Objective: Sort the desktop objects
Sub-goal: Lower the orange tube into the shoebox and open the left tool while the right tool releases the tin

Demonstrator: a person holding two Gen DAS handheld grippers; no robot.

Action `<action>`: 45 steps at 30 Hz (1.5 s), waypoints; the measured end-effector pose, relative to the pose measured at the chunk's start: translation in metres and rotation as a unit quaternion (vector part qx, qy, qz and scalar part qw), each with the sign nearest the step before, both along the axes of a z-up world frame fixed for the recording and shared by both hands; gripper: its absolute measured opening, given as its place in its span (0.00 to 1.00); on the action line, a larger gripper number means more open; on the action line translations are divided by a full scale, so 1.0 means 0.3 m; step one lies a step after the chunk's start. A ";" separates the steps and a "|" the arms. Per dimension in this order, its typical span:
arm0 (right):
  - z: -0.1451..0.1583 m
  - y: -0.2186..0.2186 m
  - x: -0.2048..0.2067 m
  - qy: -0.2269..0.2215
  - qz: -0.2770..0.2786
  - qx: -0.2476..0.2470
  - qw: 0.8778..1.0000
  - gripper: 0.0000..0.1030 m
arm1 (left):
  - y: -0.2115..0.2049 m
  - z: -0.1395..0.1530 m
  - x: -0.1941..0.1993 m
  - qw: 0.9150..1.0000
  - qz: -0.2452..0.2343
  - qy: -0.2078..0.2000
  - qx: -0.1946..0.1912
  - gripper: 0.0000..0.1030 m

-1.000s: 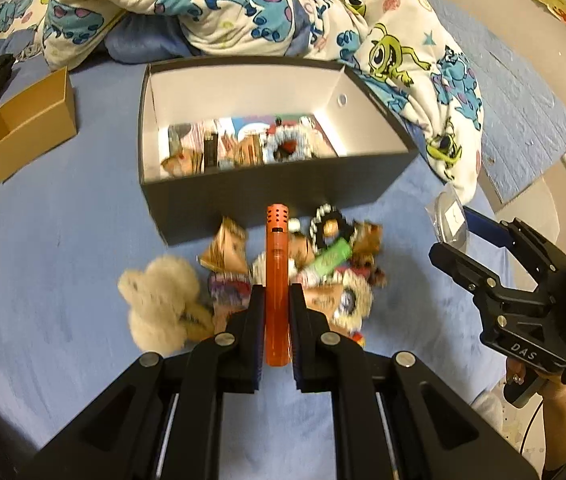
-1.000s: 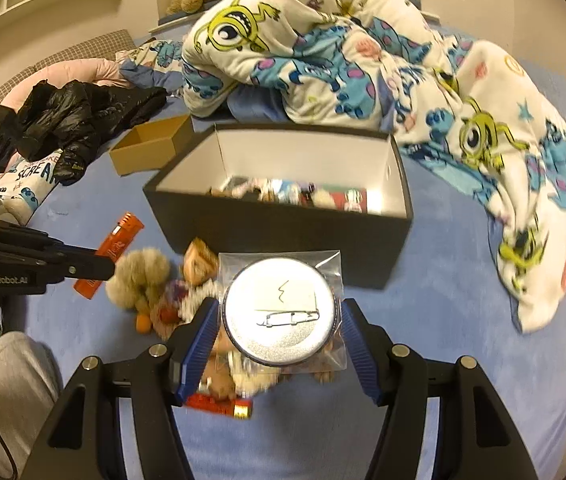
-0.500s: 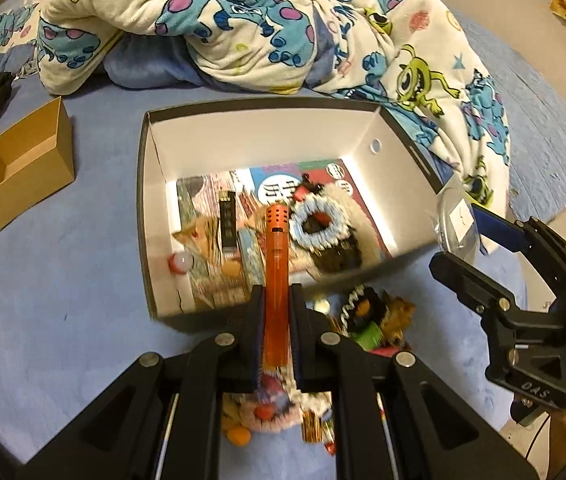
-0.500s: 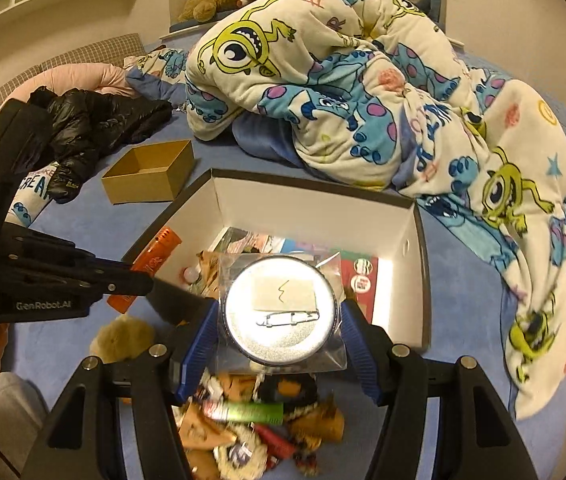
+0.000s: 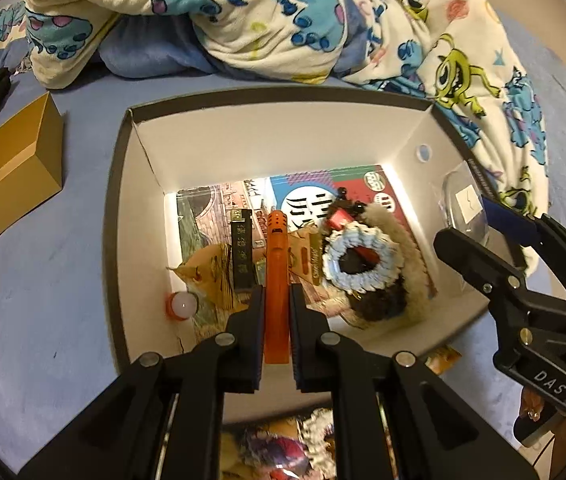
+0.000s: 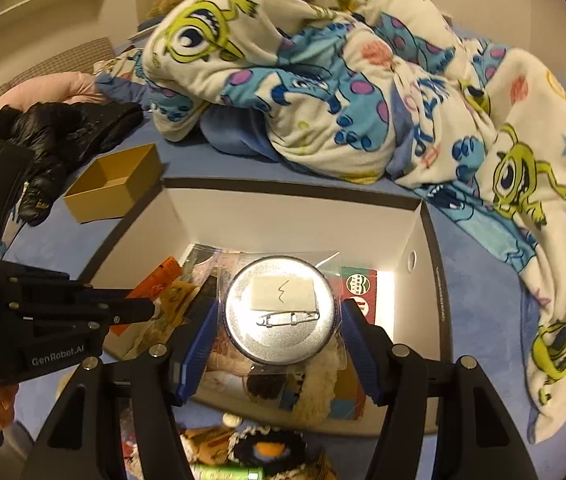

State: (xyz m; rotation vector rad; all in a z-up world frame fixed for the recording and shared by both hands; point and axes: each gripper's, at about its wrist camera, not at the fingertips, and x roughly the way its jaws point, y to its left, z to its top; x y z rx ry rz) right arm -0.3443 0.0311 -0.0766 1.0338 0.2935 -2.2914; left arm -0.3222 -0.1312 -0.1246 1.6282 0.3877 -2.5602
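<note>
Item: my left tool (image 5: 276, 332), pressed tight on an orange tube (image 5: 276, 264), poised over the dark box (image 5: 117, 216) on the bed.
Item: my right tool (image 6: 279, 344), spread wide yet clamping a bagged round badge (image 6: 281, 312), over the same box.
Handling: I judge each should go low over a bare patch of box floor before letting go.
Views: right wrist alone shows the badge's pin and label; left wrist alone shows the small red-and-white ball (image 5: 182, 305) in the near corner.
</note>
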 end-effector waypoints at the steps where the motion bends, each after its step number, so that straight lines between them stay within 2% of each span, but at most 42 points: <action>1: -0.014 -0.002 -0.013 -0.004 -0.002 0.001 1.000 0.61 | -0.001 -0.011 -0.010 1.000 0.000 -0.002 -0.001 0.11; 9: -0.104 -0.018 -0.058 -0.024 -0.009 0.012 1.000 0.61 | 0.001 -0.083 -0.056 1.000 0.000 -0.019 -0.005 0.11; 25: -0.167 -0.039 -0.074 -0.032 -0.015 0.028 0.999 0.63 | 0.003 -0.135 -0.075 0.999 0.011 -0.032 -0.018 0.11; 30: -0.179 -0.041 -0.071 -0.036 -0.018 0.040 0.998 0.63 | 0.001 -0.120 -0.070 0.999 0.016 -0.029 -0.023 0.15; 32: -0.175 -0.036 -0.070 -0.036 -0.019 0.039 0.998 0.63 | 0.005 -0.103 -0.063 0.999 0.017 -0.025 -0.032 0.26; 34: -0.168 -0.031 -0.066 -0.035 -0.020 0.039 0.998 0.63 | 0.007 -0.081 -0.055 0.999 0.018 -0.019 -0.033 0.30; 45: -0.119 -0.030 -0.048 -0.036 -0.024 0.043 0.998 0.65 | 0.011 -0.006 -0.007 0.999 0.017 -0.011 -0.032 0.32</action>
